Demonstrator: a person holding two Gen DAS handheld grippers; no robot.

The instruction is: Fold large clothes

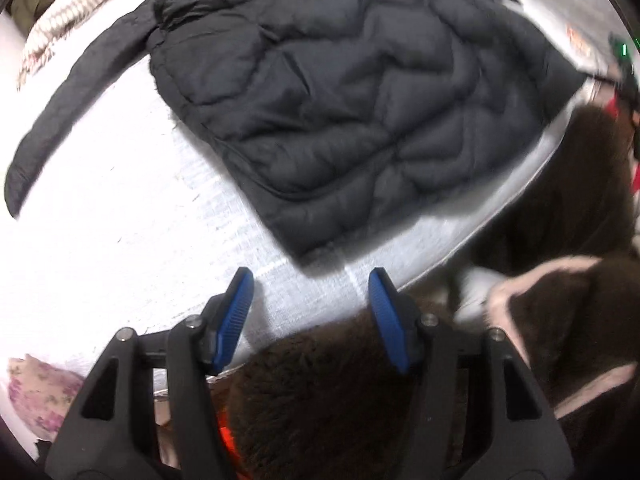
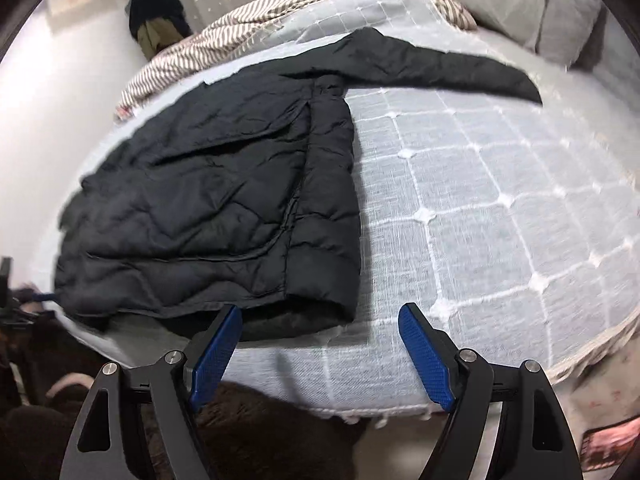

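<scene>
A dark padded jacket (image 2: pixel 208 200) lies flat on the bed (image 2: pixel 480 200); left tongs (image 1: pixel 310 284) and right tongs (image 2: pixel 320 316) spread, empty.

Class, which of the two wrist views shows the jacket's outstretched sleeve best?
The right wrist view: the whole sleeve lies sharp across the bedspread, shoulder to cuff. The left wrist view shows it too, but curved and blurred near the picture's edge.

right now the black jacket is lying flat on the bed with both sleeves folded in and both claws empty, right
Not quite: one sleeve is not folded in. In the right wrist view it stretches out sideways across the bed. The jacket does lie flat, and the left claw and right claw are empty.
</scene>
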